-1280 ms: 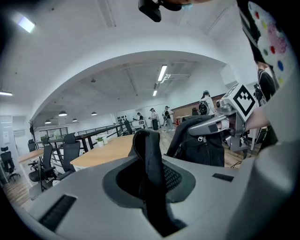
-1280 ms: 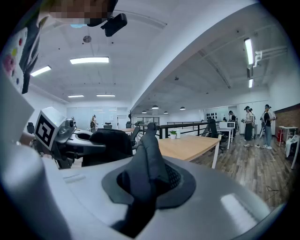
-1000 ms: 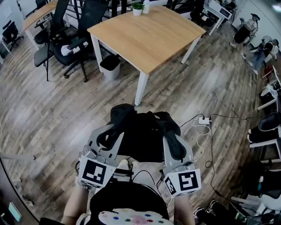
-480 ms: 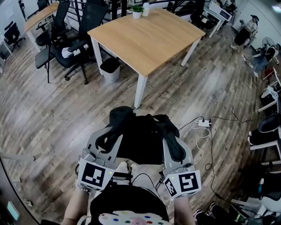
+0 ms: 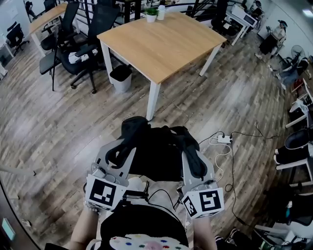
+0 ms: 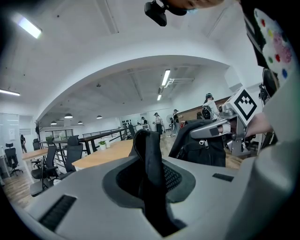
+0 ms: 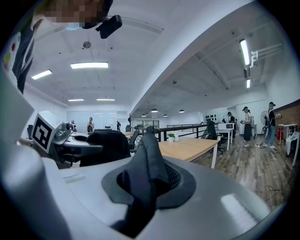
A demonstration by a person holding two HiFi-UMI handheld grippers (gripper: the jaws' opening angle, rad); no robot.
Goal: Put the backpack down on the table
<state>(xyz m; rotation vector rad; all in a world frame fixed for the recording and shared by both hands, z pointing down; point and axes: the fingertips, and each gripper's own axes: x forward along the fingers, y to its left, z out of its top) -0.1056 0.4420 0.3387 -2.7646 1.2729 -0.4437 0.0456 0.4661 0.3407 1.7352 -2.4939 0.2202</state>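
Closest in, both forearms are seen at the bottom edge of the head view, kept close to the body. The hands are mostly hidden under the marker cubes, so the grip on the handles can't really be made out. The left gripper (image 5: 119,152) and right gripper (image 5: 194,163) are held out in front side by side, pointed forward and only slightly downward, with a gap between them.

The black backpack (image 5: 156,156) is carried in that gap, hung by its shoulder straps. In the left gripper view the jaws are clamped on the left strap (image 6: 150,164), which is pinched between the pads and sticks up in a dark fold. Same deal on the other side: the right strap (image 7: 147,168) is squeezed between the right gripper's pads, bunched up above them. So neither gripper is empty, and each is closed on a strap.

The bag is up in the air over the wood floor (image 5: 58,132), short of the near corner of the table (image 5: 161,41), so it's not set down. Off to the right, a power strip (image 5: 224,139) with loose cables is lying on the floor. Further out, a waste bin (image 5: 121,77) is tucked beside the table's left leg and an office chair (image 5: 80,46) is parked left of it. At the table's far edge a small potted plant (image 5: 151,10) is seen.
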